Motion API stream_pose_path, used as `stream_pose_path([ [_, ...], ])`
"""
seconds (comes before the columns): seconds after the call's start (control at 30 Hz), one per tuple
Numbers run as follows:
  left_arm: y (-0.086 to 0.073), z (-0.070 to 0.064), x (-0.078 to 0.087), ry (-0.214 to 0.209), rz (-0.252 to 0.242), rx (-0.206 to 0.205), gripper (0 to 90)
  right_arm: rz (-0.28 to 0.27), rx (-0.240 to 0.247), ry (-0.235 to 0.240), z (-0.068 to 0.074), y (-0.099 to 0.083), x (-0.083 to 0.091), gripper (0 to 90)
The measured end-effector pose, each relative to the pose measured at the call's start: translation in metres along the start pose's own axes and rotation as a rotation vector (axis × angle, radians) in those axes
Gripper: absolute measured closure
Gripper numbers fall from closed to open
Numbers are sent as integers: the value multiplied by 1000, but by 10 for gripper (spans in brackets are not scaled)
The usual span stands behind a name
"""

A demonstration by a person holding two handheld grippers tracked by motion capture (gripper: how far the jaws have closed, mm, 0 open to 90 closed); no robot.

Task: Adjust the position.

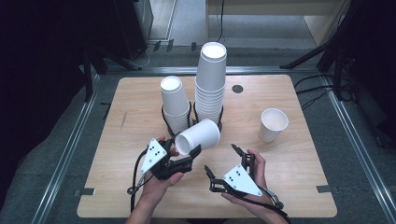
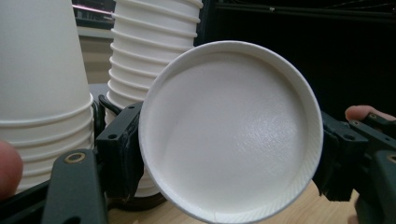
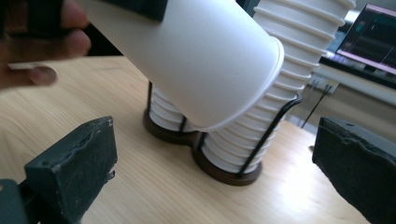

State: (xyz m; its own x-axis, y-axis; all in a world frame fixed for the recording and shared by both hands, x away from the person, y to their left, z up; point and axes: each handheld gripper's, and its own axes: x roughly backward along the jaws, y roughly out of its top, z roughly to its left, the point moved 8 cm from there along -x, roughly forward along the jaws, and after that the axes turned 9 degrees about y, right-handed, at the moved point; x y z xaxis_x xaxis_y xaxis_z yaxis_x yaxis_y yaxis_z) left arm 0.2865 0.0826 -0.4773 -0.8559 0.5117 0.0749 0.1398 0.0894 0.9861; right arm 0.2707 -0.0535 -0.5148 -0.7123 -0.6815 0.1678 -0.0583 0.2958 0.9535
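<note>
**Left claw holds a paper cup tipped on its side near the stacks**

The left claw (image 1: 189, 156) is clamped on a white paper cup (image 1: 198, 136), its jaws pressing the cup's wall from both sides close to the bottom. The cup lies tilted on its side in the air above the desk (image 1: 116, 140), just on the near side of the two stacks. In the left gripper view its round bottom (image 2: 231, 130) faces the camera, with black pads touching it at left and right.

Behind the held cup stand two stacks of upside-down cups in a dark wire holder: the short stack (image 1: 174, 102) on the left and the tall stack (image 1: 210, 81) just beside it on the right. In the right gripper view the held cup's rim (image 3: 261, 88) sits in front of the tall stack.

The right claw (image 1: 223, 162) hovers near the desk's near edge, to the right of the left one, jaws spread wide apart and holding nothing.

A single cup (image 1: 272, 124) stands upright, mouth up, on the right part of the desk, well apart from the stacks.
</note>
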Motion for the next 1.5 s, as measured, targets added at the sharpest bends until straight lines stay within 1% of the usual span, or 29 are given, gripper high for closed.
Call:
stream_pose_path([
  [0.03,0,0,0,2,-2,0,245,-4,-18,6,1,1,0,2],
  [0.1,0,1,0,10,-6,5,245,-14,-72,23,4,4,0,3],
  [0.13,0,1,0,11,-7,8,245,-18,-111,23,4,5,0,5],
  [0.17,0,1,0,13,-9,18,246,-24,-133,23,4,5,0,10],
  [0.2,-1,2,0,16,-9,22,246,-32,-177,22,4,6,0,16],
  [0.27,-1,2,0,13,-12,32,246,-40,-222,5,1,7,0,24],
  [0.37,0,1,0,14,-15,26,247,-42,-313,-5,-2,8,2,36],
  [0.4,0,0,0,15,-19,23,247,-39,-362,-2,-2,8,2,41],
  [0.43,0,0,0,13,-21,21,246,-36,-394,4,-2,9,3,42],
  [0.47,1,-1,0,11,-24,22,246,-27,-440,15,-2,9,3,42],
  [0.5,1,-2,0,12,-29,25,246,-24,-495,30,-2,11,5,42],
  [0.53,1,-3,0,9,-33,26,246,-28,-535,43,-2,12,5,42],
  [0.6,1,-4,0,2,-35,26,246,-30,-600,48,-5,15,8,41],
  [0.7,1,-8,0,-11,-38,26,246,-42,-712,52,-8,20,10,34],
  [0.77,1,-11,0,-20,-39,27,247,-45,-761,52,-10,22,11,31],
  [0.8,0,-12,0,-23,-41,25,246,-49,-809,56,-11,22,11,26],
  [0.87,0,-13,0,-28,-45,28,247,-52,-877,59,-12,23,11,22],
  [0.9,0,-14,0,-27,-45,25,246,-56,-939,67,-13,23,12,15],
  [0.97,0,-14,0,-28,-49,25,246,-62,-1016,75,-15,23,13,12],
  [1.0,0,-15,0,-28,-52,25,247,-70,-1065,90,-15,24,13,0],
  [1.07,0,-15,0,-28,-57,24,246,-88,-1118,97,-16,26,14,0],
  [1.13,0,-17,0,-29,-62,18,246,-99,-1167,114,-16,27,15,0],
  [1.17,-1,-18,0,-30,-61,17,247,-105,-1205,121,-15,28,14,0],
  [1.2,-1,-19,-1,-35,-66,16,246,-108,-1227,124,-15,28,14,0],
  [1.23,-1,-20,-1,-38,-67,16,246,-113,-1270,128,-15,28,14,0],
  [1.3,-2,-22,-1,-41,-69,14,246,-120,-1335,118,-16,27,14,0],
  [1.33,-2,-23,-1,-42,-71,14,246,-127,-1388,122,-18,26,13,0],
  [1.43,-4,-26,-2,-47,-70,11,246,-137,-1446,139,-19,27,11,0],
  [1.5,-5,-28,-2,-51,-73,9,246,-146,-1498,153,-19,28,11,0],
])
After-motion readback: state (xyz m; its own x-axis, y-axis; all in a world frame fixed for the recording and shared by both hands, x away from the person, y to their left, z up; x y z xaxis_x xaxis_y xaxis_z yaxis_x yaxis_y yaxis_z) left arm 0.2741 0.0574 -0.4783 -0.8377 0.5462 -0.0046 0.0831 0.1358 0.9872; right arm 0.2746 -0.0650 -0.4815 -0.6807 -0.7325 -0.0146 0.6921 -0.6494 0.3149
